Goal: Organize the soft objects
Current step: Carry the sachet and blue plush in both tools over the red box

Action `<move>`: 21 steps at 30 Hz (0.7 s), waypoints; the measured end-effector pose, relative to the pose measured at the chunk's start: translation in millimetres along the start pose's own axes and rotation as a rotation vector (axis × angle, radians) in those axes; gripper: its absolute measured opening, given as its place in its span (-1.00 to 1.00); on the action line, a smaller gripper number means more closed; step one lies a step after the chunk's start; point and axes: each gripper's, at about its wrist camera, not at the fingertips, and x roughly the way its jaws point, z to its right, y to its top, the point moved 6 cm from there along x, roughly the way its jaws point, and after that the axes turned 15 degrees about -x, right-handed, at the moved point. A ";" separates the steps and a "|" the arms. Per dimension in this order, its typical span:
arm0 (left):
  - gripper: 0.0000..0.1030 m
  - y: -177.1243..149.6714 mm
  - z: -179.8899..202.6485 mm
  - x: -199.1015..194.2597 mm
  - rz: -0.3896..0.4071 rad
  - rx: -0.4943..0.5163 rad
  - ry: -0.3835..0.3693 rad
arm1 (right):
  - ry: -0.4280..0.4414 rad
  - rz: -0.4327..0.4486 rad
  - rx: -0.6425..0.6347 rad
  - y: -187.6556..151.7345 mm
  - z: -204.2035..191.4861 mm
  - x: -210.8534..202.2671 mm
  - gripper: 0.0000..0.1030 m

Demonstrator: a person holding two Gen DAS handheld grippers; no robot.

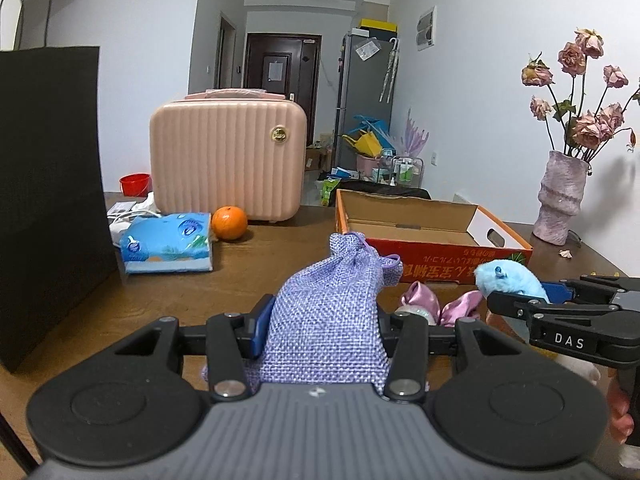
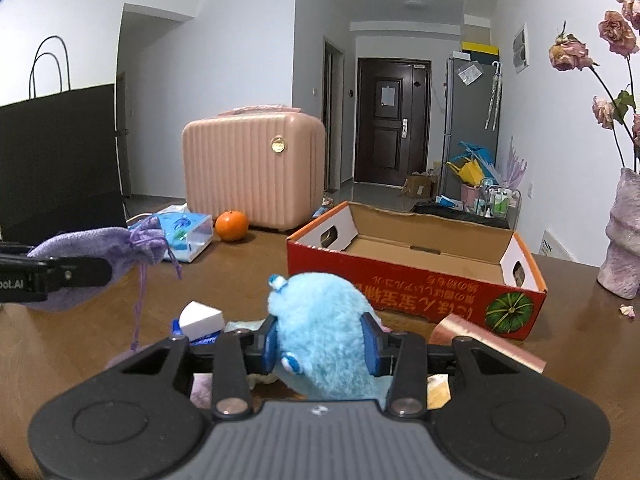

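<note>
Left gripper (image 1: 322, 330): blue pads clamped on both sides of a lilac pouch (image 1: 330, 308), jaws held fairly wide by its bulk; pouch fills lower centre of the left view, drawn neck pointing away toward the box (image 1: 430, 258). In the right view the same pouch (image 2: 88, 248) sits at mid-left, clear of the table (image 2: 248, 264), cord dangling below it, the left gripper (image 2: 86, 270) coming in level from the left edge. Right gripper (image 2: 322, 344): pads pressed into the flanks of a blue plush (image 2: 322, 328), jaws about as wide as the toy, which bulges up between them at lower centre. From the left view, the right gripper (image 1: 500, 298) reaches in level from the right edge with the plush (image 1: 510, 278) at its tip, just in front of the box's red wall; the person's fingers (image 1: 622, 412) show at lower right on its handle. Beneath and between the grippers: pink satin bow (image 1: 440, 304), small white block (image 2: 202, 318), tan paper roll (image 2: 486, 340) by the box's near corner. Box stands open at centre right on the table, its printed text upside down. Farther back: orange (image 1: 229, 222), blue tissue pack (image 1: 168, 242), pink case (image 1: 228, 158). Black bag (image 1: 48, 200) fills the left side; vase (image 1: 560, 196) of dried roses at right.
</note>
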 end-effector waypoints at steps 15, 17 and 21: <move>-0.11 24.3 35.3 32.0 -0.002 0.031 -0.024 | -0.033 0.008 0.013 11.7 41.2 12.6 -0.23; -0.11 27.5 39.6 38.0 -0.004 0.037 -0.026 | -0.039 0.005 0.014 12.9 45.7 15.0 -0.23; -0.11 32.6 47.7 49.7 -0.014 0.041 -0.037 | -0.052 -0.002 0.016 14.1 56.8 23.6 -0.23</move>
